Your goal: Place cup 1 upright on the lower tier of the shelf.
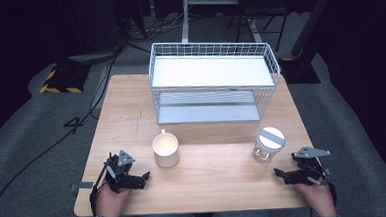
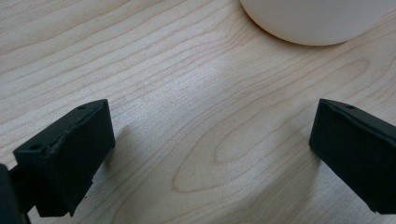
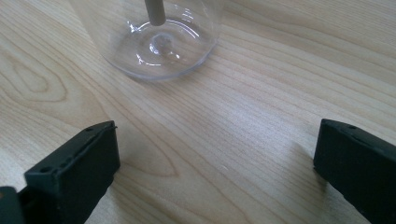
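Observation:
A white mug point(image 1: 165, 149) stands on the wooden table point(image 1: 209, 177), left of centre; its rounded base point(image 2: 317, 21) fills the top of the left gripper view. A clear jar point(image 1: 268, 144) with a white lid stands to the right, and its transparent bottom point(image 3: 159, 42) is seen in the right gripper view. My left gripper point(image 1: 145, 177) rests near the front left edge, open, with bare wood between its jaws point(image 2: 210, 154). At the front right, my right gripper point(image 1: 278, 173) is open too, empty point(image 3: 215, 172), just short of the jar.
A white wire rack point(image 1: 212, 82) with two shelves stands at the back of the table. Grey carpet surrounds the table, with cables and a yellow-black striped base point(image 1: 59, 80) at the far left. Bare wood lies between mug and jar.

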{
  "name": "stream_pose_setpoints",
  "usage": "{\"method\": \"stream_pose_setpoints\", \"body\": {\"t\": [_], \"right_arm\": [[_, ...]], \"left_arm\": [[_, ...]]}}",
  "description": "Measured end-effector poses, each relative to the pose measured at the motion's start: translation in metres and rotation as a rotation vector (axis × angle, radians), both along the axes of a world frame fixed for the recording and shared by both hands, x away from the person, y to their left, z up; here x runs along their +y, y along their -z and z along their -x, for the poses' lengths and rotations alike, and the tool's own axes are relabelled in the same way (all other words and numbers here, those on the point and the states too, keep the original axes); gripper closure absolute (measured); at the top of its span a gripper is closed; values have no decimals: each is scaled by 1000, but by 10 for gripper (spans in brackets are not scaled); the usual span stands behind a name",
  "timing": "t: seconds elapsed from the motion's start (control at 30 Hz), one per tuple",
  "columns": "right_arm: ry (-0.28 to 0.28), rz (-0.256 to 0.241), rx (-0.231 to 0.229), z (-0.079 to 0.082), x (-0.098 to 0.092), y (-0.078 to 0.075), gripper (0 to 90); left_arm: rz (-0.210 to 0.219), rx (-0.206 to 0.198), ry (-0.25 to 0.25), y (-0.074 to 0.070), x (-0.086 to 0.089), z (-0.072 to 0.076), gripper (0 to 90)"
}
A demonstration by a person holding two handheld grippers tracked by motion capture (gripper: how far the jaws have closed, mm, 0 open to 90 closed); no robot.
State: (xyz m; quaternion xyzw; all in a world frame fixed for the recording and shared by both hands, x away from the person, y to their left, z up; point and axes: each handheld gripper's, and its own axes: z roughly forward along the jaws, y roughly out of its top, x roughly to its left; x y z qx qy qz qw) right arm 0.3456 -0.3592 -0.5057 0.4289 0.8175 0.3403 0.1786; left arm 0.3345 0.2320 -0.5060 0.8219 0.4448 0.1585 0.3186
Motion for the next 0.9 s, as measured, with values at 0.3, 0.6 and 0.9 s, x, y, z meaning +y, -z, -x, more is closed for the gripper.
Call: {"method": "stream_pose_setpoints", "body": {"t": [0.3, 0.6, 0.9], "right_arm": [[3, 4, 9, -1, 0, -1, 7], [31, -23, -52, 4, -4, -10, 0], [20, -68, -97, 13, -4, -27, 0]], "left_arm": [[-1, 1, -5, 0, 0, 0, 5], [5, 3, -24, 0, -1, 0, 5], [2, 3, -42, 0, -2, -2, 4]]}}
